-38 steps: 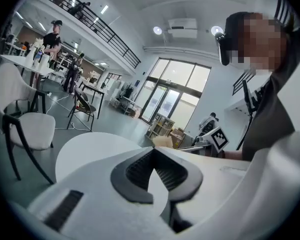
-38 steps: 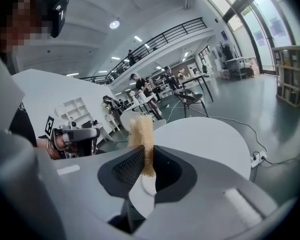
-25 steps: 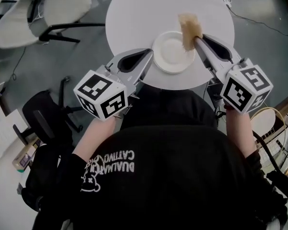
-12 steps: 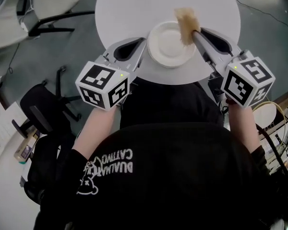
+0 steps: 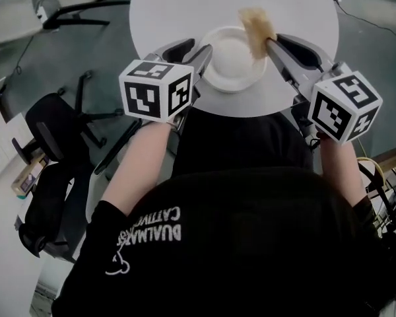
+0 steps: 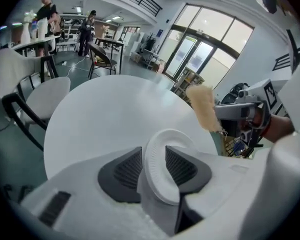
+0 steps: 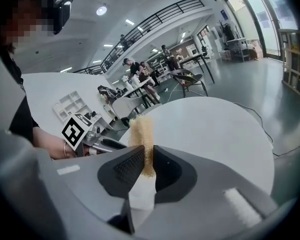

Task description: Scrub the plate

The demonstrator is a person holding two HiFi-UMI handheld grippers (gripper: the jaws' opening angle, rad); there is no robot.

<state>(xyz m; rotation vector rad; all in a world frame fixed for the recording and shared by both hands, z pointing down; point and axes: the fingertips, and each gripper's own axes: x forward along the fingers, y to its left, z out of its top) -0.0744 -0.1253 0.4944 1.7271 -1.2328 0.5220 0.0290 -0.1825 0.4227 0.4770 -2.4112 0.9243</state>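
Note:
A white paper plate (image 5: 230, 63) lies on the round white table (image 5: 178, 8), near its front edge. My left gripper (image 5: 202, 55) is at the plate's left rim. Its jaws have just been opening, and the plate's rim (image 6: 160, 159) now stands between the two pads of my left gripper (image 6: 153, 165); I see no squeeze on it. My right gripper (image 5: 269, 45) is shut on a tan sponge (image 5: 256, 26), which hangs over the plate's right rim. In the right gripper view the sponge (image 7: 141, 136) sticks out past the jaws of my right gripper (image 7: 149, 161).
White chairs (image 5: 16, 15) stand to the table's left, and a black office chair (image 5: 49, 134) sits close to my left arm. Another white chair (image 6: 46, 91) is beside the table. People and tables are far off in the hall.
My left gripper has swung down and toward the plate, its marker cube rolling, and now straddles the plate's left rim. The right gripper with the sponge has sunk slightly.

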